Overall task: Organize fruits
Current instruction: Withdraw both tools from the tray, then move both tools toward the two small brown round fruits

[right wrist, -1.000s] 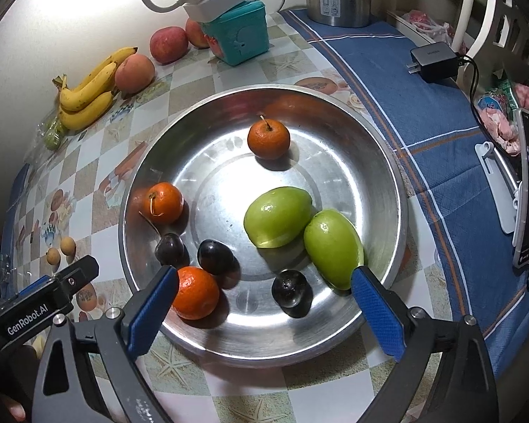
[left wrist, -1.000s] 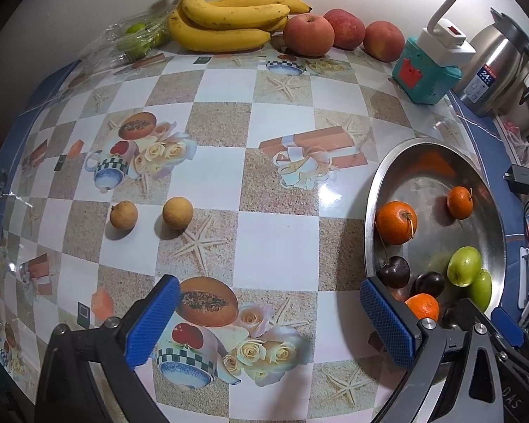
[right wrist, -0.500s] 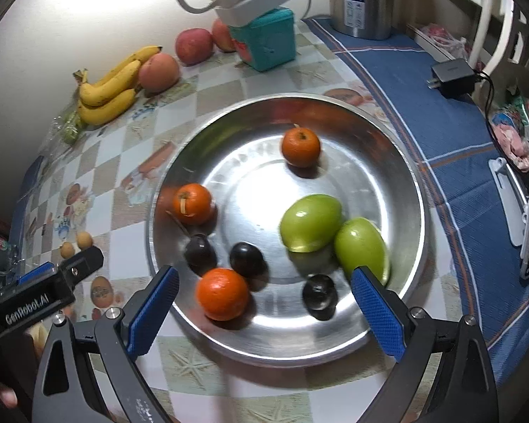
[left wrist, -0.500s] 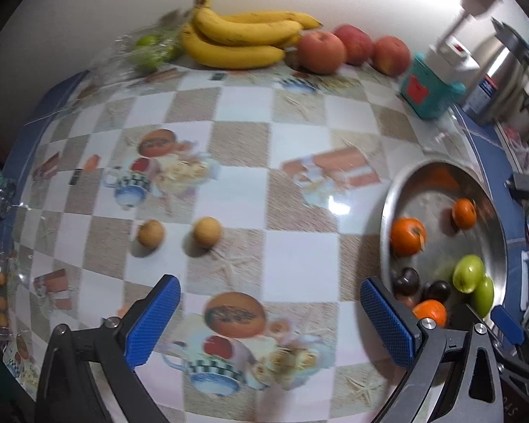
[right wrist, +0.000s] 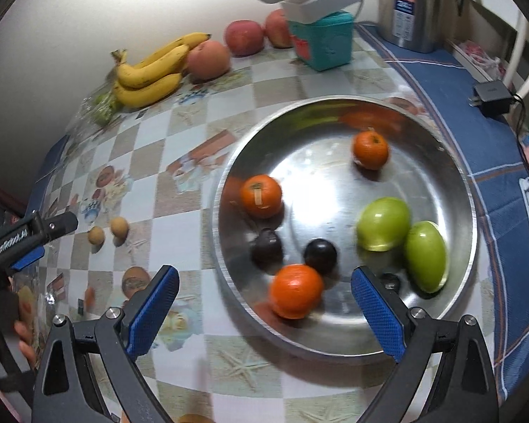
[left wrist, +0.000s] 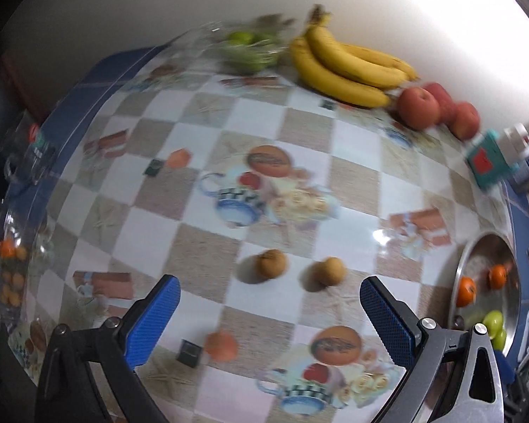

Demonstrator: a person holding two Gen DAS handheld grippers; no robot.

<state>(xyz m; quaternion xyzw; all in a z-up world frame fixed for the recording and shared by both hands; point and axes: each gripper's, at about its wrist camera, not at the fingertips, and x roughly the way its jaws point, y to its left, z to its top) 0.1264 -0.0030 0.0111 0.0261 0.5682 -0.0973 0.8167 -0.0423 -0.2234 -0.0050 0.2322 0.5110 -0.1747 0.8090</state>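
Both blue-padded grippers are spread wide, holding nothing. The left gripper (left wrist: 269, 312) faces 2 small round tan fruits (left wrist: 271, 263) lying on the checkered tablecloth (left wrist: 208, 243). The right gripper (right wrist: 264, 303) hovers at a round steel bowl (right wrist: 455, 183) containing 3 oranges (right wrist: 261, 195), 2 green fruits (right wrist: 382, 224) and dark plums (right wrist: 320, 255). Lettering on the left gripper's body is too blurred to read.

Two small brown fruits (left wrist: 271, 263) just beyond spread blue fingers (left wrist: 152, 320).

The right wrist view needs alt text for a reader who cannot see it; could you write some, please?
An open right gripper hovers over a steel bowl holding three oranges, two green fruits and dark plums. Bananas and apples sit behind.
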